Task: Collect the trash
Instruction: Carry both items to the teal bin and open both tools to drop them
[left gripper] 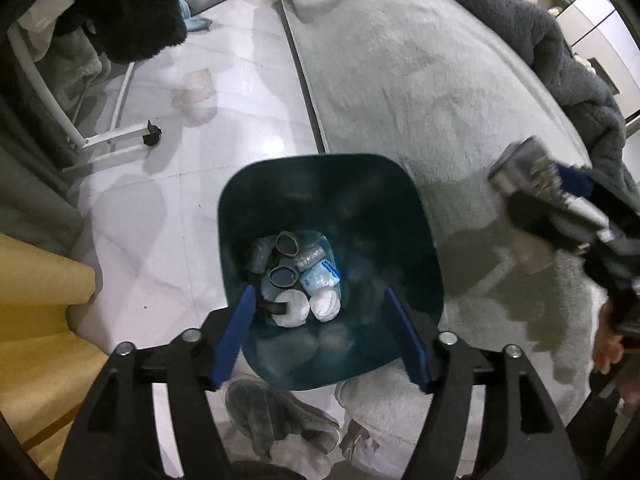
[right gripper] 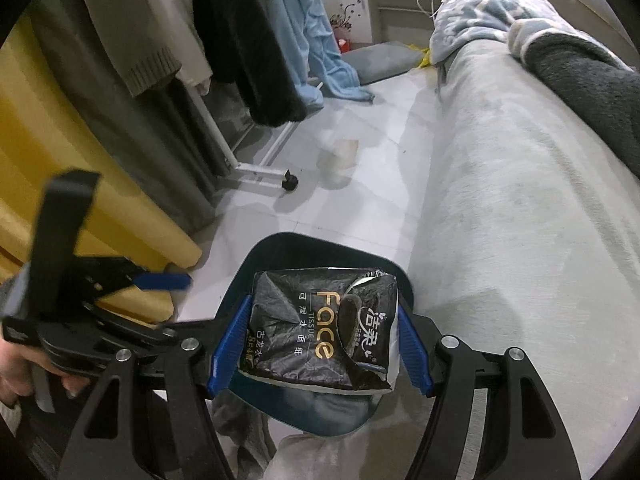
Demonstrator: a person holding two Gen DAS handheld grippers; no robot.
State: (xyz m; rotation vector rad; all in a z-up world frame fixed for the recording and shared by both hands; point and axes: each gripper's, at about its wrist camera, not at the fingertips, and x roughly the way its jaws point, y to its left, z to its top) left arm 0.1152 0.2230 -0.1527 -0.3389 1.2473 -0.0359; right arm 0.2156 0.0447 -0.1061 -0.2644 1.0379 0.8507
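A dark teal bin (left gripper: 400, 216) stands on the floor below both grippers. It holds white tissue wads (left gripper: 294, 310), a plastic bottle with a blue label (left gripper: 320, 276) and cardboard rings (left gripper: 286, 242). My left gripper (left gripper: 320, 332) hangs over the bin's near half, jaws open, nothing between the blue pads. My right gripper (right gripper: 320, 336) is shut on a black tissue packet (right gripper: 320, 328) printed "Face", held just above the bin's rim (right gripper: 280, 240). In the left wrist view that packet (left gripper: 524, 176) shows blurred at the right edge. One blue pad (right gripper: 160, 281) of the left gripper shows in the right wrist view.
A grey plush-covered sofa (left gripper: 400, 80) runs along the bin's right side, a dark blanket (left gripper: 560, 60) on it. A white clothes rack with a caster (left gripper: 152, 136) stands on the pale tiled floor (left gripper: 160, 200). A yellow curtain (right gripper: 60, 140) hangs at left. A grey slipper (left gripper: 272, 412) sits by the bin.
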